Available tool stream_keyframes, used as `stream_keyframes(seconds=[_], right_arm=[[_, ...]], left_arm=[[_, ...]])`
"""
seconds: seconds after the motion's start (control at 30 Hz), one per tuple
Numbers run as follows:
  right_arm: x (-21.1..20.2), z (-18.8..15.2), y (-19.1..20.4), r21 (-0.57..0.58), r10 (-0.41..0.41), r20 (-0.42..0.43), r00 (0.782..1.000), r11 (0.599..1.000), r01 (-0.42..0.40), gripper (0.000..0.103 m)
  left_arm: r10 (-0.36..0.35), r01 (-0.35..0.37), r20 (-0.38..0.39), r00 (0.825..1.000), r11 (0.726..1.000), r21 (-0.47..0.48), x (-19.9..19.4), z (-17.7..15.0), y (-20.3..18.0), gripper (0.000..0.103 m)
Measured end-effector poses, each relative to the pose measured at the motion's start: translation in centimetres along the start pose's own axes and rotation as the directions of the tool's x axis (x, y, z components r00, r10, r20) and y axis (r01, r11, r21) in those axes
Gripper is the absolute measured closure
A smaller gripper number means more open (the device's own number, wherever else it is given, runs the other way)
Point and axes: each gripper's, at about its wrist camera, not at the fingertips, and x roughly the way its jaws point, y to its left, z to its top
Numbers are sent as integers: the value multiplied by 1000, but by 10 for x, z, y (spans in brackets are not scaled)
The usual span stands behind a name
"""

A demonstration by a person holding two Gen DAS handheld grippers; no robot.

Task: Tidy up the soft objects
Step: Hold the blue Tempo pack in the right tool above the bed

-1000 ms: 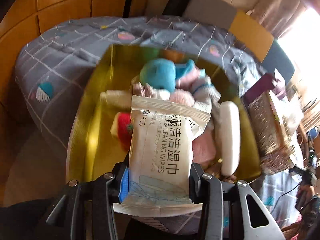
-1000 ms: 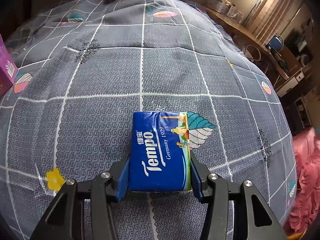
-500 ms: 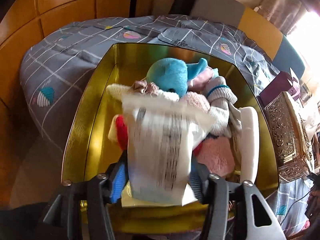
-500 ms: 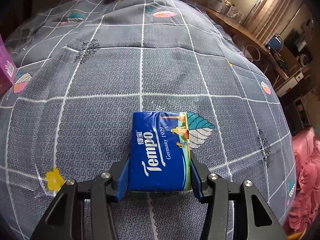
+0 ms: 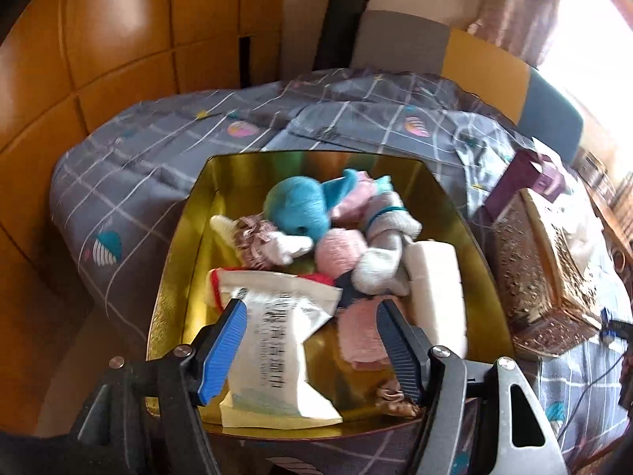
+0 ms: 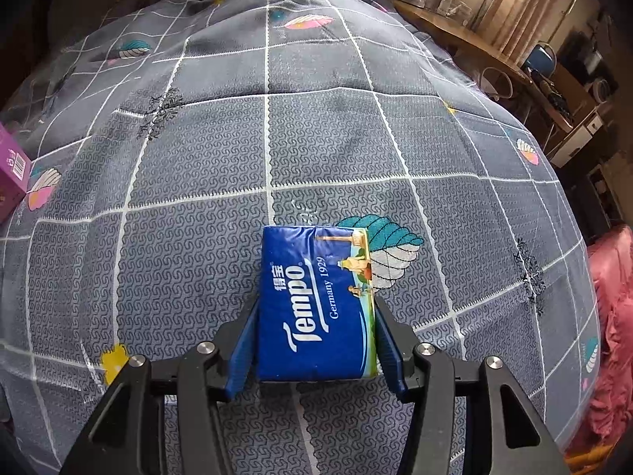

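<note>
In the left wrist view a gold tin [image 5: 174, 261] on the bed holds a blue plush [image 5: 296, 206], pink and grey soft pieces and a white pack [image 5: 435, 285]. A white pack of cleaning wipes [image 5: 273, 340] lies tilted in the tin's near left corner. My left gripper [image 5: 309, 306] hovers above it, its jaws opening and wide apart, the pads not touching the pack. In the right wrist view my right gripper [image 6: 316, 312] is shut on a blue Tempo tissue pack [image 6: 312, 269], just above the grey checked quilt [image 6: 277, 138].
An ornate gold box [image 5: 546, 261] and a dark purple box [image 5: 522, 182] stand right of the tin. A purple carton [image 6: 12, 170] sits at the quilt's left edge. A wooden wardrobe [image 5: 79, 59], a cluttered desk [image 6: 474, 43] and pink fabric [image 6: 613, 316] border the bed.
My left gripper let go of the wipes pack, which dropped into the tin, and the gripper pulled up and back. The right gripper and its tissue pack stayed put.
</note>
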Motion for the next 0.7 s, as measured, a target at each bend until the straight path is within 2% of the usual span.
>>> stream_keyframes(seconds=[0.27,0.7], right_arm=[[-3,-2,2,-2,-19,23,1000,1000,19,51],[-4,-2,2,30,2,38,999,1000,-3,51]], left_arm=[[-29,28,18,999,996,85,-8,2,-25,34],[-75,70,24,997,980,187,-14,-7,-53,34]])
